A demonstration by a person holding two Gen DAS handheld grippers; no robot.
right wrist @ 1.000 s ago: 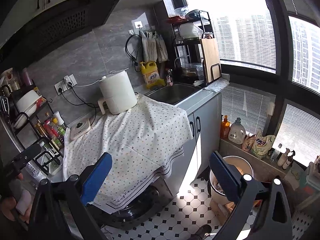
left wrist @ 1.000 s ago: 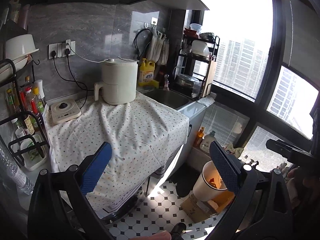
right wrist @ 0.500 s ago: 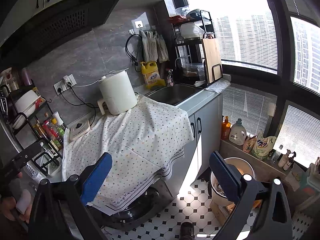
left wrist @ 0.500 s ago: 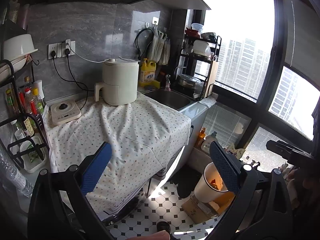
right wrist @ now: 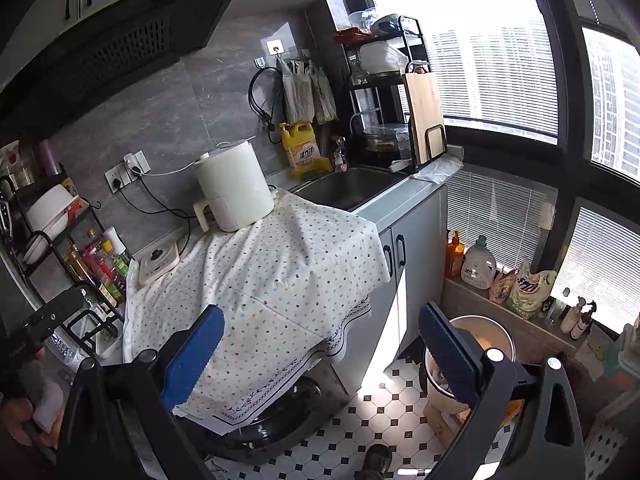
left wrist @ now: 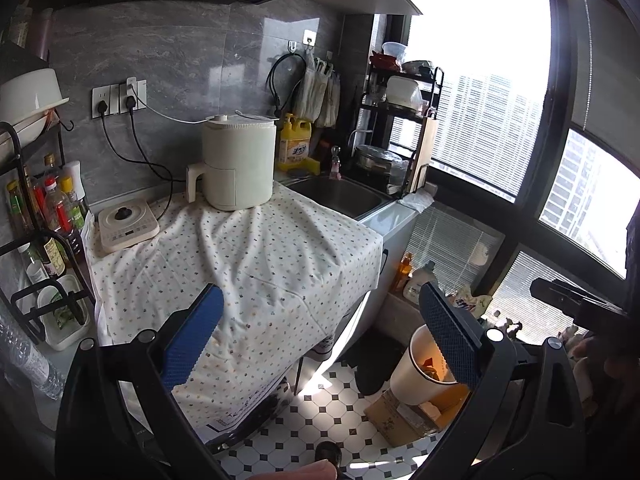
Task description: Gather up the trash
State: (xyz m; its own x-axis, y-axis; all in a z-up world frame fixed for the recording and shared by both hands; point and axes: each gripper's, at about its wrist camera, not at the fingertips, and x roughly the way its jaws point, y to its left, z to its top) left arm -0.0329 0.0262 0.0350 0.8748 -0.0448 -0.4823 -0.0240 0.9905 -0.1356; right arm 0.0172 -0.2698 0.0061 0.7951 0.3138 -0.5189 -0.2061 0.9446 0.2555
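Both grippers, the left gripper [left wrist: 320, 336] and the right gripper [right wrist: 320, 344], hang with blue pads spread wide apart, holding nothing. Beyond them, the dotted cloth [left wrist: 256, 256] drapes the counter. On the cloth's far edge stands a white appliance [left wrist: 240, 160]. Right of the cloth, down on the tiled floor, sits the trash bin [left wrist: 416, 364], some scraps inside.

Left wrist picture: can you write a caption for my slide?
Open left gripper hovers above the dotted cloth, white bin on the floor.
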